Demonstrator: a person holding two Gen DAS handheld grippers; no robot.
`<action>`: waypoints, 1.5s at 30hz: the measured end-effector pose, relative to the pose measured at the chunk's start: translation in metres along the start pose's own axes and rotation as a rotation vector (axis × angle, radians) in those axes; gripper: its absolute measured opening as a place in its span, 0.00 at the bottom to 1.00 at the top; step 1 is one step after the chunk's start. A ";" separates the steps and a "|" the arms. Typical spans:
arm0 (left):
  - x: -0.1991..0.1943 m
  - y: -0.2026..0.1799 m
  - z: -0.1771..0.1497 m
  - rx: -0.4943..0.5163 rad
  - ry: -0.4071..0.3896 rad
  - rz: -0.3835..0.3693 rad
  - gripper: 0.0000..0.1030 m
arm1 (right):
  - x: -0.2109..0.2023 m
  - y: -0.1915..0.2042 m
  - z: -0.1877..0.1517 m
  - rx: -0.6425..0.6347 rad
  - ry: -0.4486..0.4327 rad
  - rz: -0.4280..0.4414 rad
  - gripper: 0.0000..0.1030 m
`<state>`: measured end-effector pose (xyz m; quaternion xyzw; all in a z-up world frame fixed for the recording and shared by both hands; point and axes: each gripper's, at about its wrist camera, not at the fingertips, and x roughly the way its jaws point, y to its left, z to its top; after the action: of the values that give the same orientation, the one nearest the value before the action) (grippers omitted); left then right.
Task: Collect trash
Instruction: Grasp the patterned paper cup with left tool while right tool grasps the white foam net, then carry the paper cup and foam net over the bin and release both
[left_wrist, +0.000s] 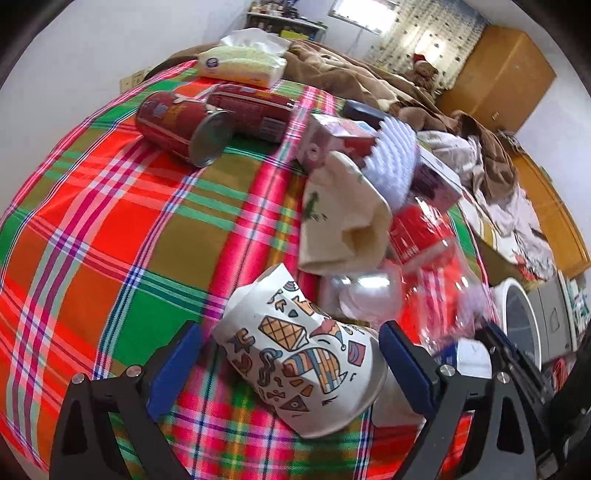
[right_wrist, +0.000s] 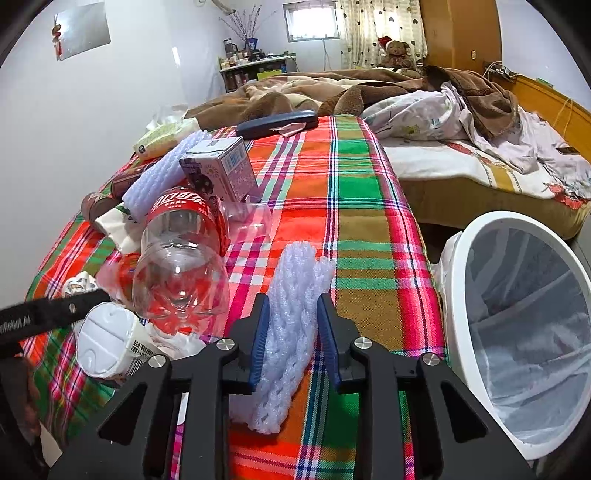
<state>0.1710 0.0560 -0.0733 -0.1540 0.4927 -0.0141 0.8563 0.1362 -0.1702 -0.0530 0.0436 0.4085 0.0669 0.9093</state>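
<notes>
Foam net (right_wrist: 291, 332) gripped in my right fingers (right_wrist: 290, 343); cup (left_wrist: 295, 354) between my open left fingers (left_wrist: 291, 365); bin (right_wrist: 517, 332) unfilled, clutter left

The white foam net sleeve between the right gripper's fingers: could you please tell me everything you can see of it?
The white foam net sleeve is a long, soft-looking tube of woven foam mesh, slightly translucent and crumpled. It lies flat on the plaid red, green and orange cloth, running away from the camera, its far end splayed into two lobes. The right gripper has its blue pads pressed on the sleeve's middle from both sides. The clear plastic bottle lies just left of it, apart.
</notes>
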 end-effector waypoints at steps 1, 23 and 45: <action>0.000 -0.001 -0.001 0.014 -0.006 0.012 0.93 | -0.001 -0.001 0.000 0.002 -0.005 0.001 0.21; -0.006 -0.003 -0.009 0.073 -0.042 0.079 0.72 | -0.010 -0.008 -0.007 0.019 -0.028 0.037 0.11; -0.081 -0.038 -0.010 0.220 -0.203 -0.059 0.47 | -0.039 -0.021 0.000 0.064 -0.113 0.036 0.11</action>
<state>0.1256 0.0313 0.0009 -0.0741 0.3946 -0.0776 0.9126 0.1126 -0.1969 -0.0274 0.0838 0.3574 0.0677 0.9277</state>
